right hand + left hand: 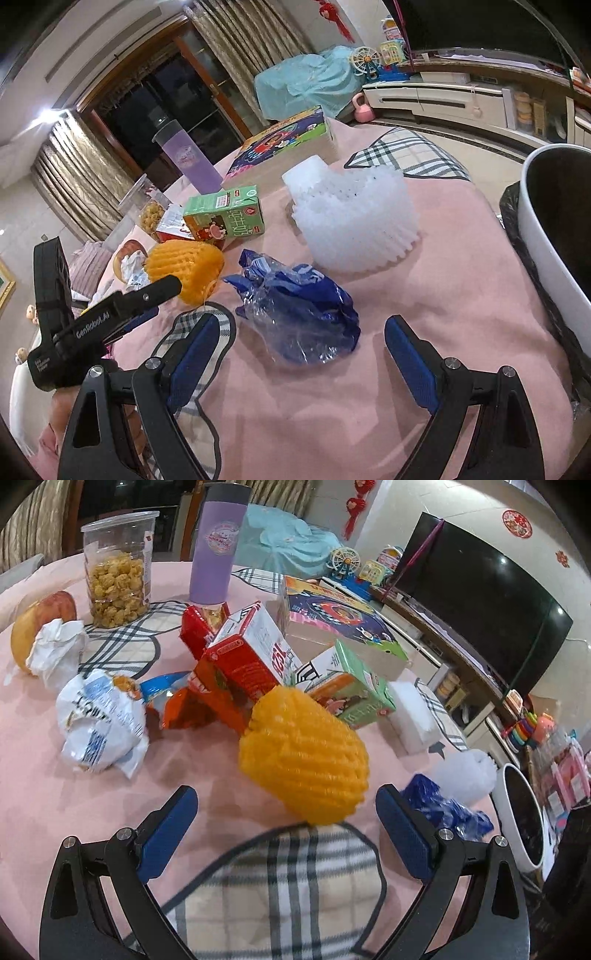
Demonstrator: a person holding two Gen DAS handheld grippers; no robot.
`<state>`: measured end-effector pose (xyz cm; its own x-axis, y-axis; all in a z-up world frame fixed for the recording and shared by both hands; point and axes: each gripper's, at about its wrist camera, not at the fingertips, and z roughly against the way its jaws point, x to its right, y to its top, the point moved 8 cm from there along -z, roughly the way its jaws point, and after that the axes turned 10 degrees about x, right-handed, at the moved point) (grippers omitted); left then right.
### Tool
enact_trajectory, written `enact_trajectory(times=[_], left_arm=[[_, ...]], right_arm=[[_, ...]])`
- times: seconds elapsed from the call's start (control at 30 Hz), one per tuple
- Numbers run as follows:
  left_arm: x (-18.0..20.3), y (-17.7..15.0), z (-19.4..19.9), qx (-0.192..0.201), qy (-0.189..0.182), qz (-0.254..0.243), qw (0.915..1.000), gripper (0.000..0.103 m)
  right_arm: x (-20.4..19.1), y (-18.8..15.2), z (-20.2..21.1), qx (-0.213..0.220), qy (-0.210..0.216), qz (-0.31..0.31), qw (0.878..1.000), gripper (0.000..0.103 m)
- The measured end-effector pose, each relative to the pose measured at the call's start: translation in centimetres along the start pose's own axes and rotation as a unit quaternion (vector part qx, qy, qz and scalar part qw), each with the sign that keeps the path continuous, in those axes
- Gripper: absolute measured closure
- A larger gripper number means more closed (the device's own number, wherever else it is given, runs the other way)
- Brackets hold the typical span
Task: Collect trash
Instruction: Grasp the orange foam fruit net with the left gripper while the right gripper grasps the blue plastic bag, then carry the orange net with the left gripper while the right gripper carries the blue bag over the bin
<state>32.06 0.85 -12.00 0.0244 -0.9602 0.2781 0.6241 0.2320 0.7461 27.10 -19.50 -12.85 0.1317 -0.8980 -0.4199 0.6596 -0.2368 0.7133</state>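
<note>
My left gripper (pixel 286 812) is open, its blue pads on either side of an orange foam fruit net (pixel 303 753) just ahead of it on the pink tablecloth. My right gripper (pixel 297 343) is open around a crumpled blue and clear plastic bag (pixel 299 314), which also shows in the left wrist view (pixel 443 808). A white foam net (pixel 354 218) lies beyond the bag. Red boxes (pixel 240 657), a green milk carton (pixel 351 686), a crumpled white wrapper (pixel 99 720) and a crumpled tissue (pixel 55 650) lie on the table. The left gripper's body (pixel 110 314) shows in the right wrist view.
A white bin with a black liner (pixel 554 236) stands off the table's right edge. A purple tumbler (pixel 218 546), a clear snack jar (pixel 118 568), an apple (pixel 40 620) and a colourful game box (pixel 332 616) stand at the back of the table.
</note>
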Motion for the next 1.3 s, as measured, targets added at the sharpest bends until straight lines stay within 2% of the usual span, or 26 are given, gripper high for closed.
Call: enact_trajectory(times=[0.03,0.07,0.1,0.13,0.17,0.27,0.3,0.5,0.8,1.3], left_arm=[[0.1,0.0,-0.3,-0.002,0.003,-0.006,1.0000,0.015],[0.3,-0.1,-0.5,-0.006,0.001,-0.014,0.9999,0.031],[0.7,-0.4,-0.8,-0.014,-0.011,-0.017,0.9997,0.048],[1.1,-0.6,-0.8,-0.018,-0.024,-0.019,0.9994,0.057],[1.3,-0.8,-0.8,-0.020,-0.028,-0.023,0.9991,0.064],[1.7,-1.3,0.1,-0.013,-0.036,-0.037,0.9986,0.070],[1.7,-1.5,0.5,-0.014,-0.039,-0.036,0.9985,0.070],[2.3,-3.1,3.0,-0.021,-0.059,-0.036,0.9974,0.072],[5.2,-5.4,5.1,-0.035,-0.094,-0.050,0.9937,0.072],[14.3,-8.2,6.9,-0.057,-0.164,-0.113,0.9783,0.072]], right_arm=[[0.0,0.0,-0.2,-0.002,-0.003,0.003,1.000,0.012],[-0.1,-0.1,-0.3,-0.004,-0.006,0.005,1.000,0.015],[-0.2,-0.2,-0.5,-0.006,-0.006,0.007,1.000,0.029],[-0.2,-0.5,-0.6,-0.012,-0.007,0.009,1.000,0.039],[-0.2,-0.7,-0.7,-0.019,-0.009,0.011,1.000,0.046],[-0.3,-0.8,0.1,-0.014,-0.004,0.014,1.000,0.054],[-0.4,-0.9,0.4,-0.014,-0.002,0.014,1.000,0.062],[-0.6,-1.1,2.6,-0.002,0.011,0.009,1.000,0.066],[0.6,-1.3,6.0,0.022,0.008,-0.010,1.000,0.067],[6.3,-0.9,11.6,0.064,-0.038,-0.051,0.996,0.067]])
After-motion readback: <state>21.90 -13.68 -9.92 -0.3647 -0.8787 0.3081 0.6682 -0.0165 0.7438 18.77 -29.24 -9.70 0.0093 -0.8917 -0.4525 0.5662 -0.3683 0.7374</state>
